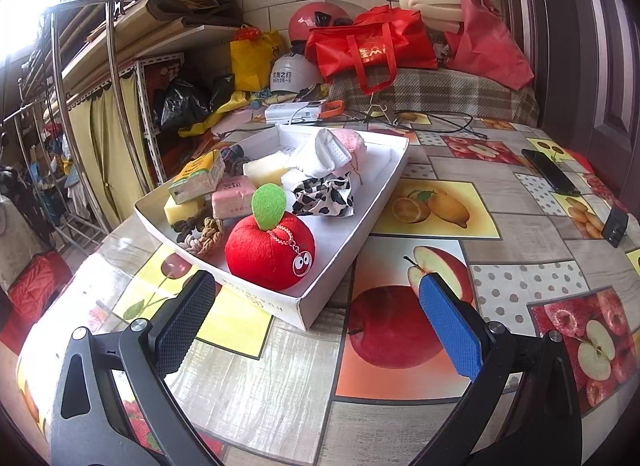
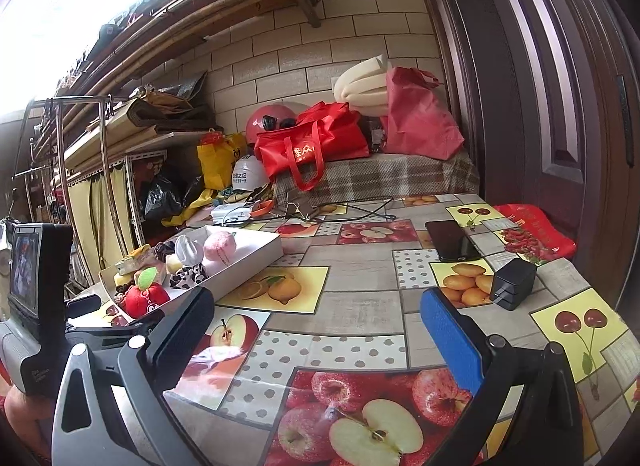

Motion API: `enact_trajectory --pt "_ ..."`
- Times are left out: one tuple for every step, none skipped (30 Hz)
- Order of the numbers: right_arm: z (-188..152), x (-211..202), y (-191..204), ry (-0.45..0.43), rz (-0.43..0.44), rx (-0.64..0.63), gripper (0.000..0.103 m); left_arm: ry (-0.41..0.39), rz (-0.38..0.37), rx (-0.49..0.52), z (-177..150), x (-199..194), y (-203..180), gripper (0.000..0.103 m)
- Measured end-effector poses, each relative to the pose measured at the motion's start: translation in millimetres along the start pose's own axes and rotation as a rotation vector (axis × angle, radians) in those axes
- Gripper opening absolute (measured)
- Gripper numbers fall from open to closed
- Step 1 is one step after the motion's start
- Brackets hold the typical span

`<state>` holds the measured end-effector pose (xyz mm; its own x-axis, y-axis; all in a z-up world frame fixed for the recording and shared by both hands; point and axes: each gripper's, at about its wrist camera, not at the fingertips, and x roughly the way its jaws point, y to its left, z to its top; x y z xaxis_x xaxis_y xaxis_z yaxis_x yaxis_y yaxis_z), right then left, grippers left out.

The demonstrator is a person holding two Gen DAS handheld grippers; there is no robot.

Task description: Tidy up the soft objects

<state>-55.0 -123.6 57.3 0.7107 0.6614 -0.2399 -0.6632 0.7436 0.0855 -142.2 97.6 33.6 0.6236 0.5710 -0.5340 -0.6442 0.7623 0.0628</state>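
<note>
Left gripper (image 1: 316,322) jaws wide apart, empty, above table (image 1: 400,426) just before box (image 1: 320,306) near corner. Right gripper (image 2: 320,340) also apart, empty, well away from box. Plush apple (image 1: 270,254) sits in box near corner. Likely light, soft, squashy; take hold across round body, not leaf (image 1: 269,205).

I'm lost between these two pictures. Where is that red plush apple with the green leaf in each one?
Left wrist view: the red plush apple sits centre-left, in the near corner of the white tray, just ahead of the open tongs.
Right wrist view: it appears small at the left edge, in the tray's near end.
Shared landmark: the black phone on the fruit-print tablecloth.
</note>
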Motion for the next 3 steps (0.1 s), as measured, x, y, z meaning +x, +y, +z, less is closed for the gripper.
enact_trajectory --pt "0.0 0.0 0.2 0.0 0.0 0.002 0.103 0.0 0.0 0.0 0.0 0.0 -0.1 0.103" --pt "0.0 0.1 -0.2 0.001 0.0 0.003 0.103 0.0 -0.001 0.0 -0.2 0.2 -0.5 0.103" --pt "-0.1 0.2 -0.4 0.002 0.0 0.005 0.103 0.001 -0.004 0.001 0.1 0.4 -0.8 0.103"
